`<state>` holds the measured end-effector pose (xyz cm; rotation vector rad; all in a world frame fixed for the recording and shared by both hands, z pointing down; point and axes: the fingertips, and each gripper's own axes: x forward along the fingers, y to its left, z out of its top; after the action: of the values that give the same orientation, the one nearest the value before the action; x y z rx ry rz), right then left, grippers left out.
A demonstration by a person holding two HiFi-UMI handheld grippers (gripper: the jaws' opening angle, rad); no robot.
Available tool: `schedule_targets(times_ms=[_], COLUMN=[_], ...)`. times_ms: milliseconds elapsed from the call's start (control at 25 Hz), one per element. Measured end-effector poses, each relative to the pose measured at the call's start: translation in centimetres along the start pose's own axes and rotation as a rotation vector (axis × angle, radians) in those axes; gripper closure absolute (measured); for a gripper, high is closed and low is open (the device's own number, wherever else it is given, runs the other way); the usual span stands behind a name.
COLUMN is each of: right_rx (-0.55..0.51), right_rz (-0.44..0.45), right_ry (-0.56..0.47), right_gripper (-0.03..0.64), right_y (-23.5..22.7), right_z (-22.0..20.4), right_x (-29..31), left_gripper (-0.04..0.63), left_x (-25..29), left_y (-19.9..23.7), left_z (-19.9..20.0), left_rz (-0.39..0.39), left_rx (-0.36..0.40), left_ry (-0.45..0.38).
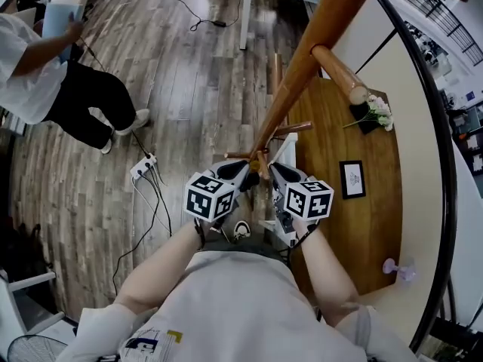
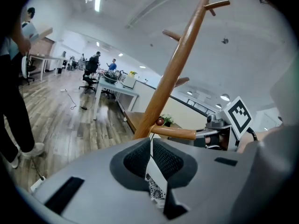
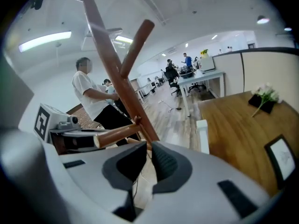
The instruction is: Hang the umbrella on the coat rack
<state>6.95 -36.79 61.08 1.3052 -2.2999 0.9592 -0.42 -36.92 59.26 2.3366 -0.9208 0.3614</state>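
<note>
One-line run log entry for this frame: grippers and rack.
phase: at coat rack | left gripper: shut on white patterned strip | right gripper: jaws narrowly apart, nothing between | both near lower peg

1. The coat rack (image 1: 306, 70) is varnished wood, smooth and glossy.
2. The floor (image 1: 189, 89) is grey-brown planking with a dull sheen.
3. The desk (image 1: 332, 130) has a smooth wooden top.
4. The left gripper (image 2: 151, 148) has a matt grey plastic shell and dark ribbed fingers (image 2: 135, 161). Between them is a thin white printed sheet (image 2: 154, 178), which could be paper or cloth.

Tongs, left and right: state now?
Left tongs: closed on a thin white patterned strip.
Right tongs: barely open, empty.
</note>
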Motion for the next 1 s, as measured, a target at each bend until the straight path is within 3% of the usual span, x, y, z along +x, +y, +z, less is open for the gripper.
schedule_targets(times_ms=[200,440,1000], right_rx=[-0.029,-0.077,-0.313], right_rz=[-0.009,0.032,0.111], right_ry=[-0.089,-0.247,-0.538], right_gripper=[0.601,0.612,0.612], right_y=[0.9,4.3,14.9], right_z=[3.7,9.3,19.3], right_x=[-3.4,-8.3,-20.2], left_gripper=[0.580,0.587,0.591], left_x=[-2.5,-6.5,-15.8], left_y=[-0.5,-2.2,-8.5], left_z=[2.3,7.7,17.7], left_rz=[0.014,0.014,0.007], left_rx=[0.038,0.156,0.396], left_ry=[-0.032,-0.131,-0.328])
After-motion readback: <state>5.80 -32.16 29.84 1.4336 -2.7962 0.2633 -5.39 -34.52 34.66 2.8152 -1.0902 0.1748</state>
